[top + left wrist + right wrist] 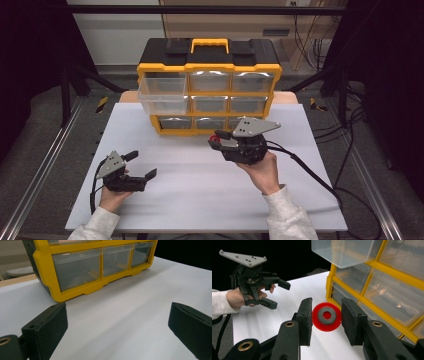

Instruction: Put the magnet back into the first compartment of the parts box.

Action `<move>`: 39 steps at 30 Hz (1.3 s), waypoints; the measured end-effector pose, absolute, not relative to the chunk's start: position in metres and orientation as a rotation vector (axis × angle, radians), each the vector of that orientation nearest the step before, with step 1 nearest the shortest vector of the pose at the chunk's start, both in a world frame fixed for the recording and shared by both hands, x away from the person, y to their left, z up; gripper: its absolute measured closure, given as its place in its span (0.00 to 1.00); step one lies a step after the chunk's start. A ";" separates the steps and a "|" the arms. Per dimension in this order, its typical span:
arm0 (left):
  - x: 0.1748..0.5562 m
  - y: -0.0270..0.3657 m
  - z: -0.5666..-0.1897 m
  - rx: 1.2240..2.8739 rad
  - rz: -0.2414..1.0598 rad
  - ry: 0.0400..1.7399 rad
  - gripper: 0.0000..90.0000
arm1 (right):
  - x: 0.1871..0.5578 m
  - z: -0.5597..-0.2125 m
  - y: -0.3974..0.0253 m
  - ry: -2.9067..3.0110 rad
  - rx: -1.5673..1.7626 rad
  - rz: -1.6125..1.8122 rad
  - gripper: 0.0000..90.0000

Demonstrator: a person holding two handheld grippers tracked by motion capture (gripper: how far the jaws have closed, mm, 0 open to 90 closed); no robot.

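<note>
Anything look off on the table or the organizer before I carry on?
One thing: the clear plastic drawer at the left of the yellow-and-black drawer organizer's middle row juts out past its neighbours. The right claw holds a red disc with a grey ring.

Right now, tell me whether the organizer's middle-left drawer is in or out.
Out: the drawer juts past the yellow organizer front, unlike its neighbours.

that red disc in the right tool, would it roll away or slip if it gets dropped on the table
The red disc is round and held on edge between the right tool, so it might roll before falling flat. It looks like rigid plastic with a dark ring insert, probably stiff and light. Its smooth faces could slip on the white table.
</note>
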State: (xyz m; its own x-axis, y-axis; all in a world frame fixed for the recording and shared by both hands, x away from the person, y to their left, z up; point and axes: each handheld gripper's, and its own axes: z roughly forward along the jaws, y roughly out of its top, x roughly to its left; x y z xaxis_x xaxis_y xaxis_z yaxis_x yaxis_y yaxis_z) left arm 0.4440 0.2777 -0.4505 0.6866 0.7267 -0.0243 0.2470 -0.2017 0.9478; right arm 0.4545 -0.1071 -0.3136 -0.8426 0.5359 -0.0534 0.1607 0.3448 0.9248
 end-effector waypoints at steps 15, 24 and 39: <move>0.444 0.278 -0.450 1.763 0.529 0.779 0.02 | 0.458 -0.286 -0.100 2.219 0.586 1.526 0.69; 0.444 0.278 -0.450 1.765 0.528 0.778 0.02 | 0.464 -0.275 -0.092 2.215 0.579 1.523 0.69; 0.444 0.277 -0.450 1.765 0.528 0.779 0.02 | 0.475 -0.263 -0.085 2.199 0.591 1.528 0.69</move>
